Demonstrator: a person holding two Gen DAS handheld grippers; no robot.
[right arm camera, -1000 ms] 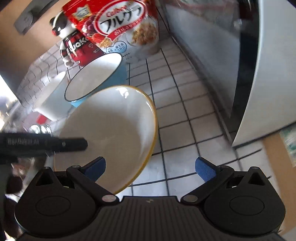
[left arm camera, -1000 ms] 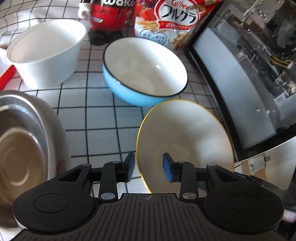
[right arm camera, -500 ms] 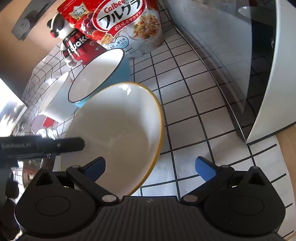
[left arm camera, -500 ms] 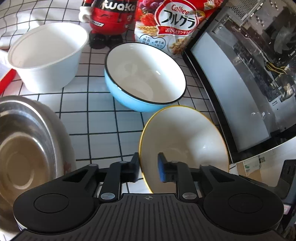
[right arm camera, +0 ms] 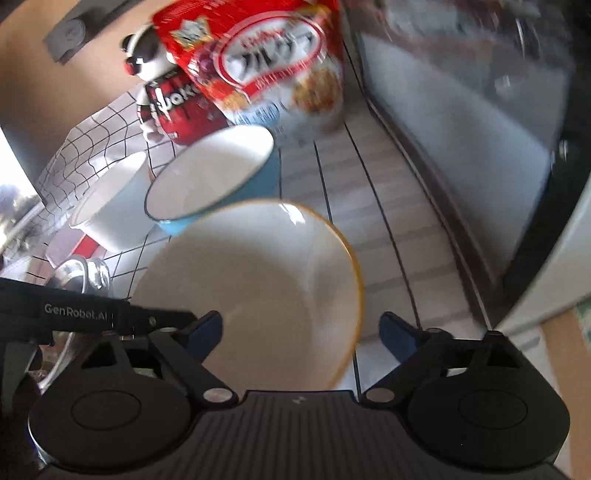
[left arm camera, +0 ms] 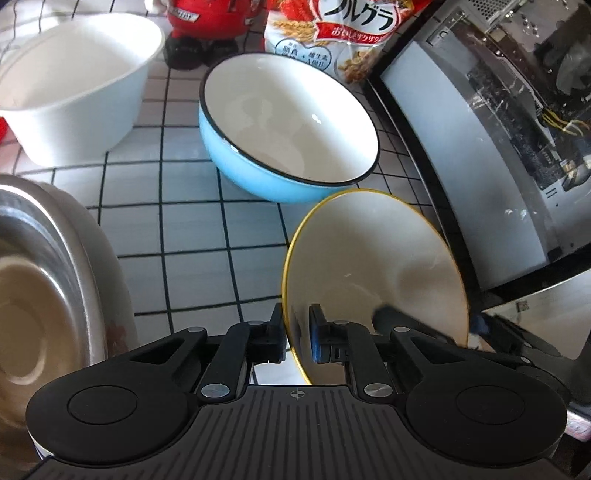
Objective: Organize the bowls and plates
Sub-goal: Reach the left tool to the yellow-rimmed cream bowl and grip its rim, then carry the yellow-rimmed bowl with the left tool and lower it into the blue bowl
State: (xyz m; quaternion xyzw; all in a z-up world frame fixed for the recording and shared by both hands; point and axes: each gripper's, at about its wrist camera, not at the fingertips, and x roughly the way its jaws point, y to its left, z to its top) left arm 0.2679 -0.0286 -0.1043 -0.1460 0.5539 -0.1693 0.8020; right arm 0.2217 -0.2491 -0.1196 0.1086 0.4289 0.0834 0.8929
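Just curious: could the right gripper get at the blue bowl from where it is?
Probably not directly: the gold-rimmed bowl, clamped by the left gripper, sits between the closing right gripper and the blue bowl.

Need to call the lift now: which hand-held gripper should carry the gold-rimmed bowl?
Left: the left hand-held gripper is shut on the gold-rimmed bowl rim. The right hand-held gripper is closing, not gripping.

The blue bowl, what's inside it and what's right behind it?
The blue bowl looks empty, showing only its white interior. Behind it stand a red cereal bag and a red figurine. The bowl's rim hides the bag's bottom edge.
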